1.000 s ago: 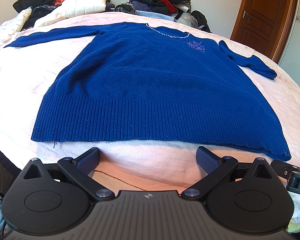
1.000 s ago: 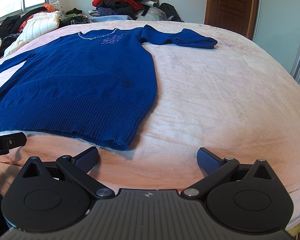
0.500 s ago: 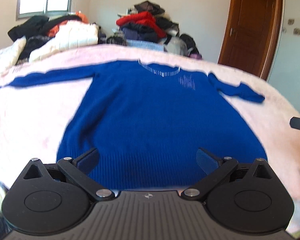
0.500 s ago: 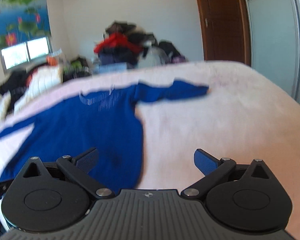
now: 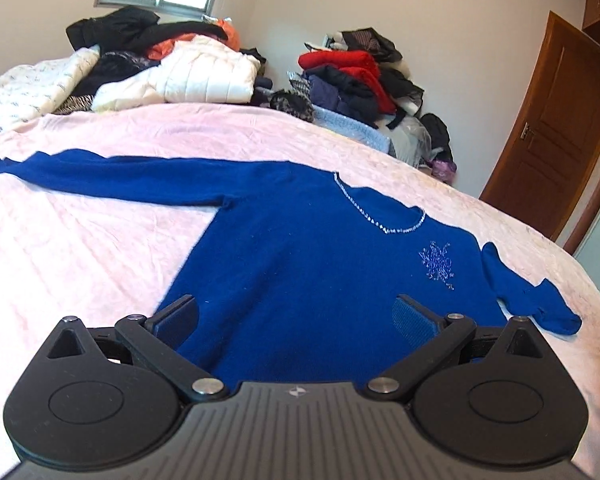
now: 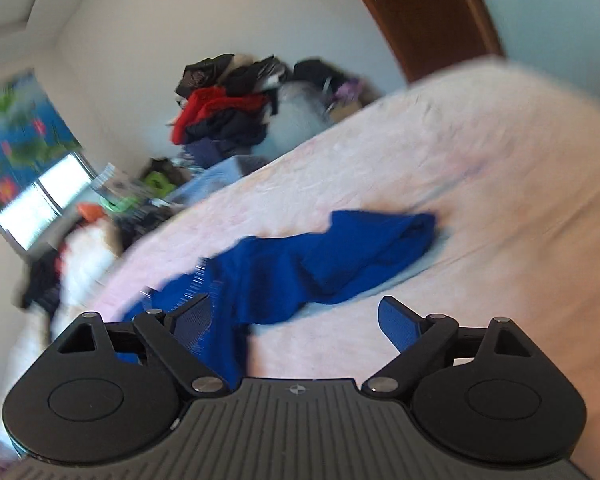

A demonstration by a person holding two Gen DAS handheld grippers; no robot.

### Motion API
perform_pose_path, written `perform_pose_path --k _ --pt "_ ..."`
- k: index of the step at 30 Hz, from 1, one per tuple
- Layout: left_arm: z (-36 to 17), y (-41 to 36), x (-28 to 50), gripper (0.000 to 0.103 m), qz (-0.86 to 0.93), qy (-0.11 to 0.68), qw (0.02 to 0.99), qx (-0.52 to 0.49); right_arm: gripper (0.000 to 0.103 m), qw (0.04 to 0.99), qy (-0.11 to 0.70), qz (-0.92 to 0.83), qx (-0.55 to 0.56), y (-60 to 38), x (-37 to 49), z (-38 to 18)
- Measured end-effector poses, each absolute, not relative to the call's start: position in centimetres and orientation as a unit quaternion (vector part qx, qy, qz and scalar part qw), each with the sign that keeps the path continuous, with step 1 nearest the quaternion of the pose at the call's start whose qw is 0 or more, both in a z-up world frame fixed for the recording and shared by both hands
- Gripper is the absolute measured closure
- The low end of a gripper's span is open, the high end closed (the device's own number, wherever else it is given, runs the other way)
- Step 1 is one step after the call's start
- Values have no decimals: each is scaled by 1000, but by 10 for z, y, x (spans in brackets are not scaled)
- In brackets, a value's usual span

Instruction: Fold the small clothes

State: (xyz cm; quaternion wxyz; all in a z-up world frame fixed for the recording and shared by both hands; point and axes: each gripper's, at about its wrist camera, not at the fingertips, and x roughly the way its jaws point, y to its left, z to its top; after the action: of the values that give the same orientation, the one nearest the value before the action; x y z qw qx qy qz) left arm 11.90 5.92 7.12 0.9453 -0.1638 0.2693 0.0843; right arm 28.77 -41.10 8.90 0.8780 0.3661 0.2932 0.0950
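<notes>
Motion blur smears the blue sweater (image 6: pixel 320 264); its hem is hidden.

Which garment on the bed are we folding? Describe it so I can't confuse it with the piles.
Start from the pink bedspread filling the room. Spread flat on it, front up, lies the blue sweater, one sleeve stretched straight out, the other bunched. Unlike the heaped clothes behind, it lies alone, with a sparkly neckline trim and chest motif.
</notes>
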Motion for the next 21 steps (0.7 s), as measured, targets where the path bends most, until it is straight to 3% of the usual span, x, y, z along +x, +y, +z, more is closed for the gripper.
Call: perform_pose_path --k 5,21 --pt "64 48 145 0 65 292 940 -162 24 816 319 78 475 -427 346 56" --pt "67 25 206 0 17 295 942 -157 27 814 325 43 480 -424 407 14"
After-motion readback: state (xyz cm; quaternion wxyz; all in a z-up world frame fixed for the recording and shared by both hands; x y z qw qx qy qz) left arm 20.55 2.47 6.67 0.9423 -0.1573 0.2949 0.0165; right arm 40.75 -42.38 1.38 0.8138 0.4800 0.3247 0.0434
